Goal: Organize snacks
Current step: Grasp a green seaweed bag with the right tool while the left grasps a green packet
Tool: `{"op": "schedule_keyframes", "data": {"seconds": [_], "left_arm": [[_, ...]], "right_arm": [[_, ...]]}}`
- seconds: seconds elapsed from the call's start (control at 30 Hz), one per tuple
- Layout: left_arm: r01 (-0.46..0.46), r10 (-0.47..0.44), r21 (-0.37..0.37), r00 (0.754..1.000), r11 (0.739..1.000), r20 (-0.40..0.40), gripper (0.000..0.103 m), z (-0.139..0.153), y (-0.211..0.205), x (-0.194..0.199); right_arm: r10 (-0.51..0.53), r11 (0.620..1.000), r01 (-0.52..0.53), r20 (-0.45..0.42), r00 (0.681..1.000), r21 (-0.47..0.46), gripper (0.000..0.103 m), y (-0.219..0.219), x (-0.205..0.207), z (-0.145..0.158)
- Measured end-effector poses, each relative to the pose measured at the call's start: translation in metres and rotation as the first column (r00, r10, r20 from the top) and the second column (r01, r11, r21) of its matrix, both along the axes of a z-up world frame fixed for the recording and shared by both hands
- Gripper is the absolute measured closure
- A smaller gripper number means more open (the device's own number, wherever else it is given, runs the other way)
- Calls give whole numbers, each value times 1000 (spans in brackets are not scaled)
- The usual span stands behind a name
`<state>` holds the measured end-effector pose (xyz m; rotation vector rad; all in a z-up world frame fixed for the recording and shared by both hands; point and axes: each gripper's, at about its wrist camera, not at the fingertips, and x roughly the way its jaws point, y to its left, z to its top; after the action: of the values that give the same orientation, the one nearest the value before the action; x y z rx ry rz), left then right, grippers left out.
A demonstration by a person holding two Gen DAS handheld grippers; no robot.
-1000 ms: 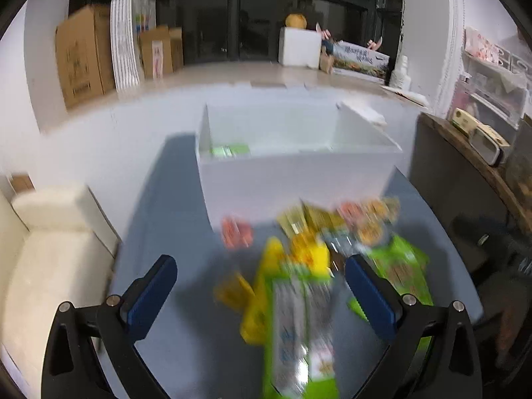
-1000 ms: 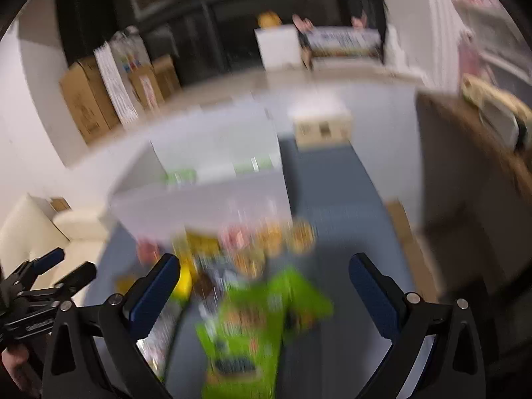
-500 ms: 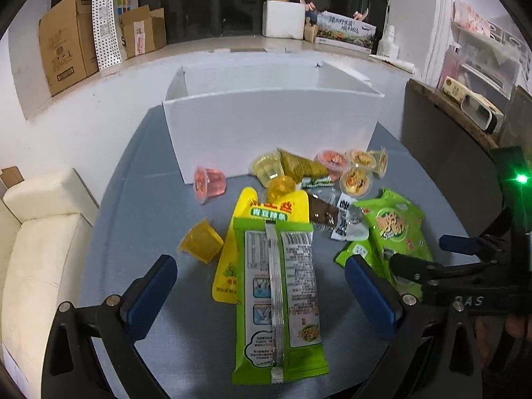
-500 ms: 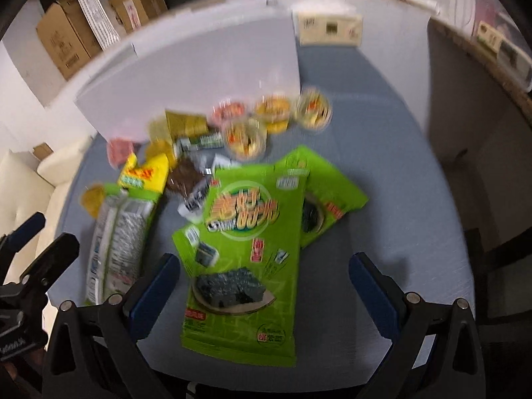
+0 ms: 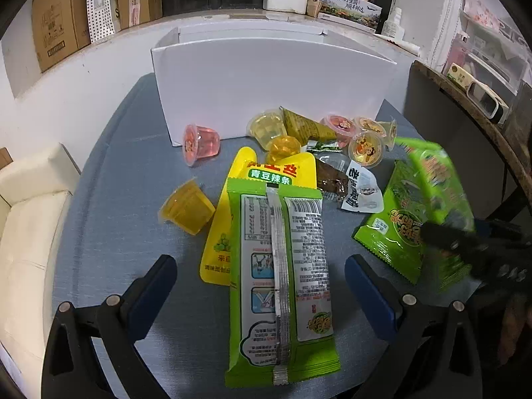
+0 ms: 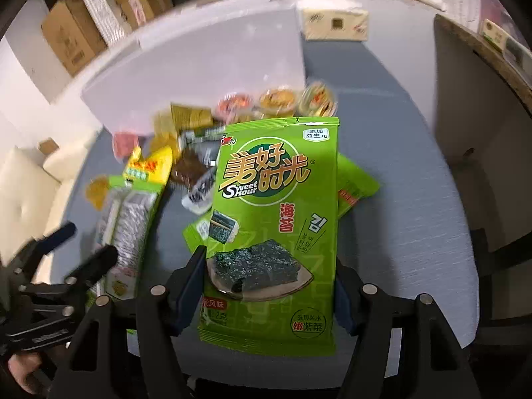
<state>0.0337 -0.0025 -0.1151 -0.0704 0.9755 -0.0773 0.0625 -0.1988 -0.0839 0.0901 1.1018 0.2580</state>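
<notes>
My right gripper (image 6: 271, 286) is shut on a green seaweed snack bag (image 6: 272, 219) and holds it above the table; the bag looks blurred in the left wrist view (image 5: 432, 179). A second green seaweed bag (image 5: 395, 229) lies under it on the table. My left gripper (image 5: 261, 274) is open, its fingers on either side of a long green snack pack (image 5: 282, 279) lying on a yellow pouch (image 5: 229, 219). Several jelly cups, such as an orange one (image 5: 188, 207) and a pink one (image 5: 199, 143), lie before the white box (image 5: 266, 83).
The blue-grey table (image 5: 126, 199) drops off at its right edge (image 6: 465, 232). A cream sofa (image 5: 23, 219) stands to the left. A dark wooden shelf (image 5: 465, 99) stands to the right. Cardboard boxes (image 5: 56, 16) sit on the back ledge.
My right gripper has closed on the top green seaweed bag and lifted it off the table. My left gripper has moved lower and closer to the long green pack.
</notes>
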Motion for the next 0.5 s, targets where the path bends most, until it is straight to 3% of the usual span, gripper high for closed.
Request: {"op": "schedule_keyframes", "data": {"seconds": [0.2, 0.4, 0.5], "left_arm": [[21, -20, 39, 999, 999, -47, 0, -16, -13, 9], [20, -13, 80, 997, 997, -79, 0, -32, -19, 17], [1, 3, 68, 998, 998, -63, 14, -28, -12, 16]], "right_arm": [[-24, 999, 22, 54, 998, 36, 33, -14, -1, 23], [-10, 999, 7, 57, 998, 49, 33, -8, -4, 24], [-7, 998, 4, 63, 998, 55, 33, -6, -9, 29]]}}
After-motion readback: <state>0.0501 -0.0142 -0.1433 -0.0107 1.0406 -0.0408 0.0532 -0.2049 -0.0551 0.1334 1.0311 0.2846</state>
